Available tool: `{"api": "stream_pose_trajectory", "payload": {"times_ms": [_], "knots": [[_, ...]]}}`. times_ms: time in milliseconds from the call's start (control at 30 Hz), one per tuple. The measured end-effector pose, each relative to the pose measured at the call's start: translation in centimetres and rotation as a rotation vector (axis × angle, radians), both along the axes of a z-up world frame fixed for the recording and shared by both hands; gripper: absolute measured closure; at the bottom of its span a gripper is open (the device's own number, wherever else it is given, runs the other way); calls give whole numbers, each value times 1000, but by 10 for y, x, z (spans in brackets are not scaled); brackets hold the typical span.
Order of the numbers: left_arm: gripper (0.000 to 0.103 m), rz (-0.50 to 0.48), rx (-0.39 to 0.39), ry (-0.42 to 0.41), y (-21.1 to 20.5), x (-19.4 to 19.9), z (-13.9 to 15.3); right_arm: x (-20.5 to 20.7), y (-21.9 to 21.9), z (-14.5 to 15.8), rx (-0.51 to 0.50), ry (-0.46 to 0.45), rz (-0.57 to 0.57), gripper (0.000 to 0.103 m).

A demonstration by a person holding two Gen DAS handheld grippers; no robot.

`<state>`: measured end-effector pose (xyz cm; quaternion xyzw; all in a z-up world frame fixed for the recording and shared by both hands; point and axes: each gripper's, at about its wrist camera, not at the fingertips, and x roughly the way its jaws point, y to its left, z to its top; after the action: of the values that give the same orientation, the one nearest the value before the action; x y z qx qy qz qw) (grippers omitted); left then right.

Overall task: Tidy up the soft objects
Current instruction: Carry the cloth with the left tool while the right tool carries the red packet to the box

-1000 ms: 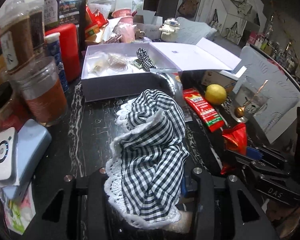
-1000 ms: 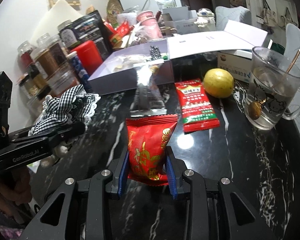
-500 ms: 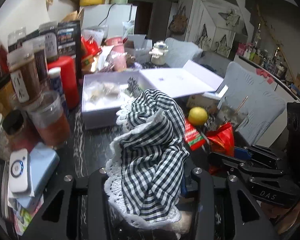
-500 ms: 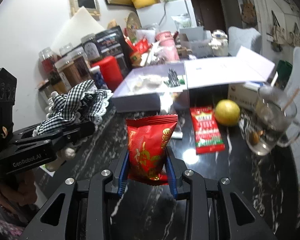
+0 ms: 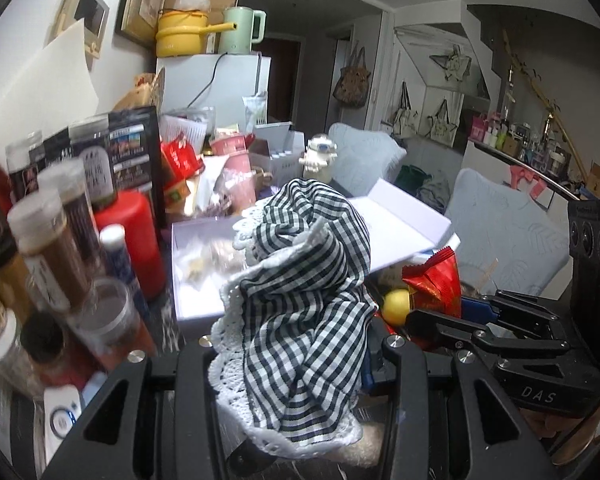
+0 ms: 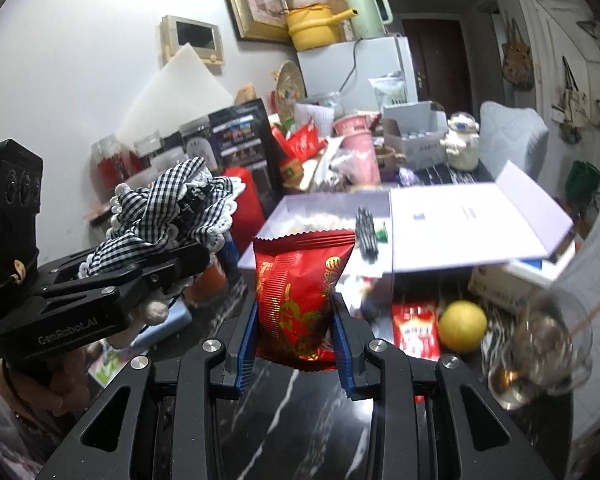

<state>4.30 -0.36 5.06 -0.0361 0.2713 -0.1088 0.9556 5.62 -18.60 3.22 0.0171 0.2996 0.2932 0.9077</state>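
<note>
Left wrist view: the left gripper (image 5: 296,364) is clamped on a gingham cloth (image 5: 300,280), held in front of the open white box (image 5: 196,312). Right wrist view: the right gripper (image 6: 296,344) is clamped on a red packet (image 6: 300,280) above the black table (image 6: 300,420), the box (image 6: 284,204) behind.

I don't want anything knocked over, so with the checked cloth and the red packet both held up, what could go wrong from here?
1. The checked cloth drapes loosely out of the left gripper and could snag the jars crowded beside it.
2. The red snack packet is pinched only at its lower part by the right gripper, so it might slip.
3. The glass mug stands near the right gripper's path.
</note>
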Motion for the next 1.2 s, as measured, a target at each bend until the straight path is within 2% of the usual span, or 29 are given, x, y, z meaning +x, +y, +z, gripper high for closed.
{"api": "stream_pose_trajectory", "payload": {"times_ms": [367,867,1200], "knots": [[62,51,4,-60,18,60,20,59,13,20,-1,-46,1,70],[62,120,-21,-99,35,142,22,148,25,32,13,-65,-28,70],[62,168,43,-34,50,181,1,202,46,19,4,-30,-42,70]]}}
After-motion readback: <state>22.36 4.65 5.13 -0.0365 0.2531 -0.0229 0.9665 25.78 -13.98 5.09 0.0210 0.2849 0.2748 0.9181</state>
